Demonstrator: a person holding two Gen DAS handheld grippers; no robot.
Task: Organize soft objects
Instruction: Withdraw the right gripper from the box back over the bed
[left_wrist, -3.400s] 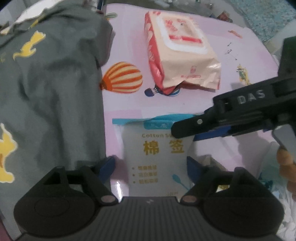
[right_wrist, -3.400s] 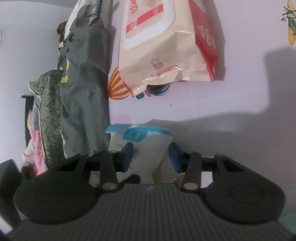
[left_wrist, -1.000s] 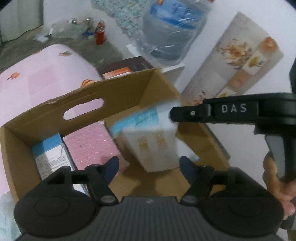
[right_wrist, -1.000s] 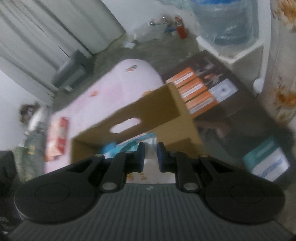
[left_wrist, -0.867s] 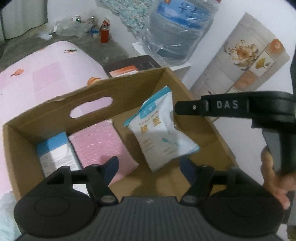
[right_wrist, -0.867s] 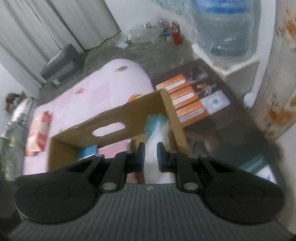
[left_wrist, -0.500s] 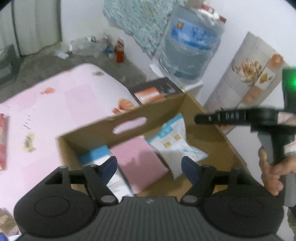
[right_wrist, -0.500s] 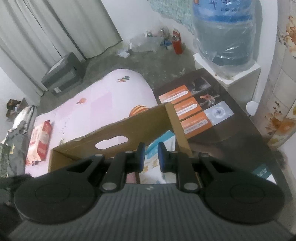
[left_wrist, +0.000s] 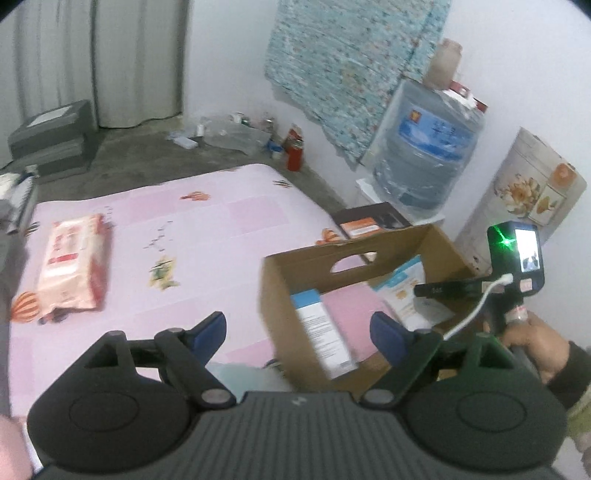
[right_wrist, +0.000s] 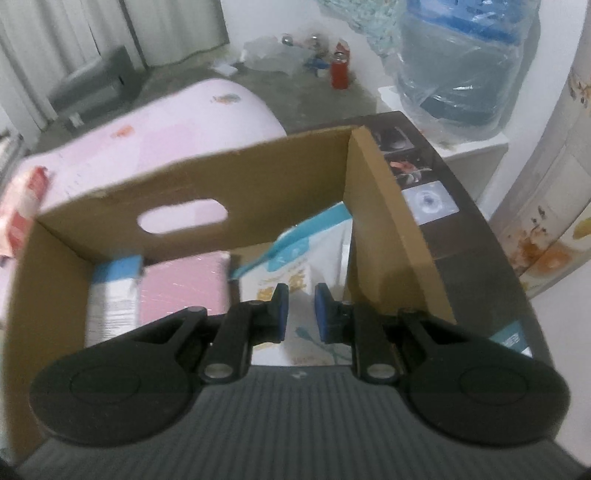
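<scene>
The cotton swab bag (right_wrist: 295, 273) is lying inside the cardboard box (right_wrist: 207, 173), at the box's right end, leaning against the right wall with its blue-banded top edge pointing up and away toward the far wall with the handle slot; its long axis is running from the near side of the box to the far side. Beside it a pink pack (right_wrist: 183, 288) is lying flat in the middle, and a blue-and-white carton (right_wrist: 114, 291) is sitting at the left end. The right gripper (right_wrist: 298, 308) is hovering above the near side of the box, tilted downward over the bag, its blue-padded fingers standing a narrow gap apart with nothing between them. In the left wrist view the same gripper (left_wrist: 419, 290) is reaching in level from the right over the box (left_wrist: 295, 273), the person's right hand (left_wrist: 535, 339) wrapped around its handle. The left gripper (left_wrist: 298, 332) is being held higher and farther back, fingers spread wide and carrying nothing, looking down over the pink sheet (left_wrist: 207, 236). A wet wipes pack (left_wrist: 72, 262) is lying on that sheet well apart from the box, its long axis running away from the viewer. A water jug (left_wrist: 428, 155) is standing by the wall beyond.
</scene>
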